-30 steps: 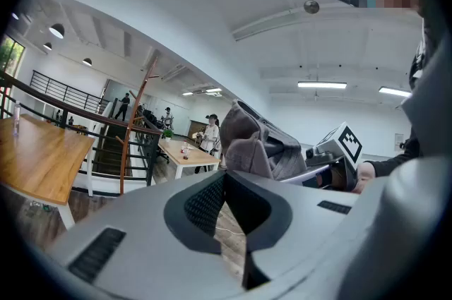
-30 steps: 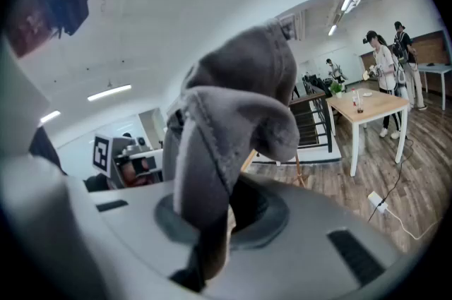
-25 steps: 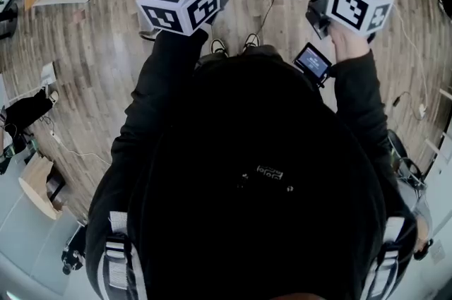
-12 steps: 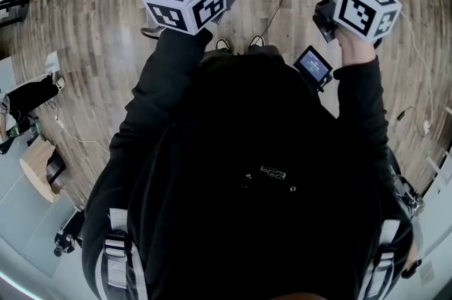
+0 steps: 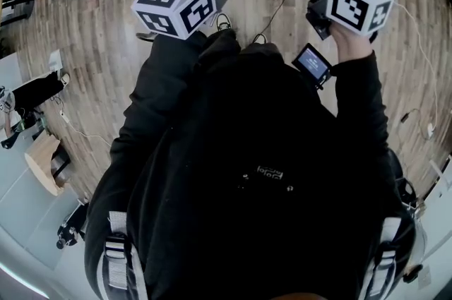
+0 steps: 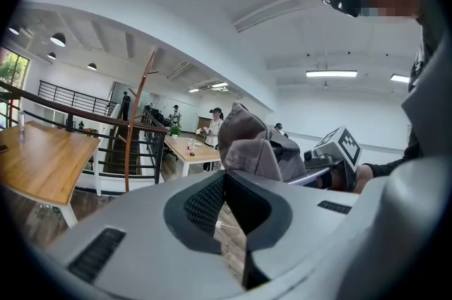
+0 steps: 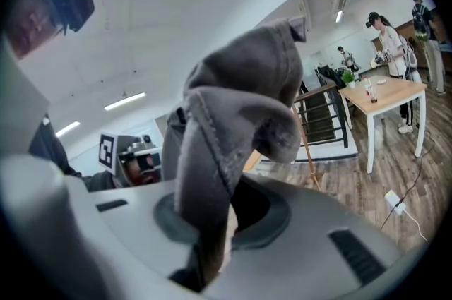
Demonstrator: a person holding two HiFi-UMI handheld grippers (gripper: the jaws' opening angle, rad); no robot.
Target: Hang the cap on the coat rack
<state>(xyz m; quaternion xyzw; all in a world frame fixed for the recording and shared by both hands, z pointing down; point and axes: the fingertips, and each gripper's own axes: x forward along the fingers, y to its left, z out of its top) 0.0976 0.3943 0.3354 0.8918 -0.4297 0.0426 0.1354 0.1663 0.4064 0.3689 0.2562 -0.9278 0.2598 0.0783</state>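
Holding a grey fabric cap (image 7: 240, 108) up in front of the person, the right tool (image 7: 212, 224) has its jaws almost closed. They pinch a fold of the cloth that runs down between them. The left tool (image 6: 224, 177) meets the same cap from the other side, its jaws drawn together at the tips on the cap's bunched edge. The cap hangs in the air between both tools, above the wood-plank floor (image 5: 106, 44). A slim brown wooden coat rack (image 6: 133, 129) stands well apart from it.
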